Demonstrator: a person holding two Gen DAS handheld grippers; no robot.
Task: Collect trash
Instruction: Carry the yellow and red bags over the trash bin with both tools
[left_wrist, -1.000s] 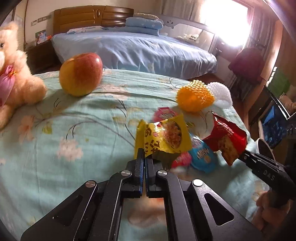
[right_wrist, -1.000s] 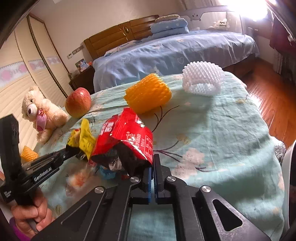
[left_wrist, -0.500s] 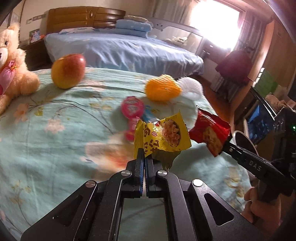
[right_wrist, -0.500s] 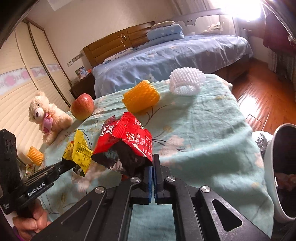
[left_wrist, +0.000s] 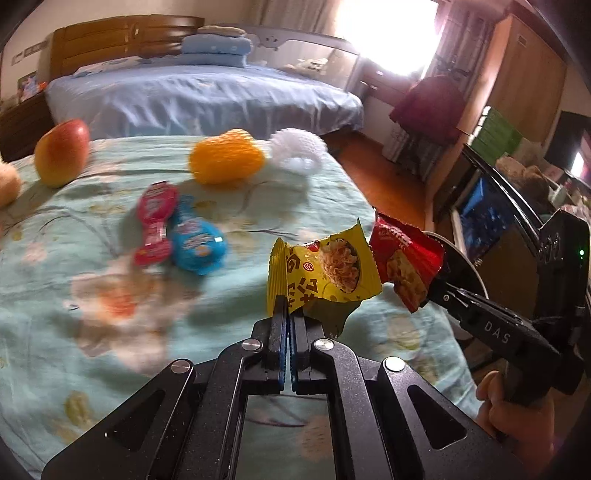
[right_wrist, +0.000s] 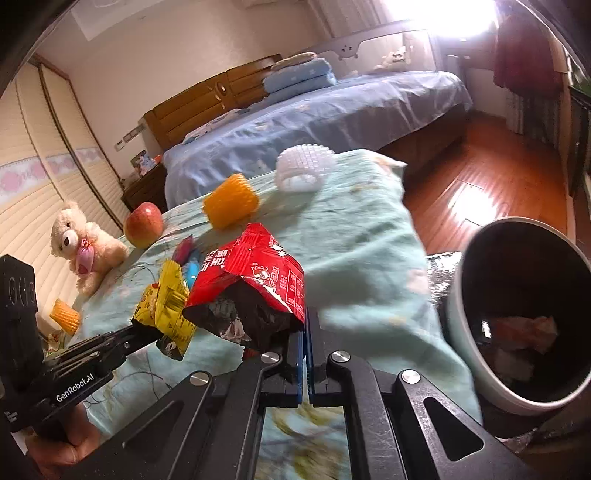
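Over the near corner of the bench (left_wrist: 92, 295) with the floral cloth, your left gripper (left_wrist: 287, 317) has its jaws pinched tight on a yellow snack wrapper (left_wrist: 325, 269), held up off the cloth. Your right gripper (right_wrist: 305, 332) is clamped on a red snack bag (right_wrist: 255, 280) just beside it, the two wrappers nearly touching. The white trash bin (right_wrist: 458, 295) sits right off the bench edge, some trash already inside. On the cloth lie a pink packet (left_wrist: 153, 225) and a blue packet (left_wrist: 195, 243), touching each other.
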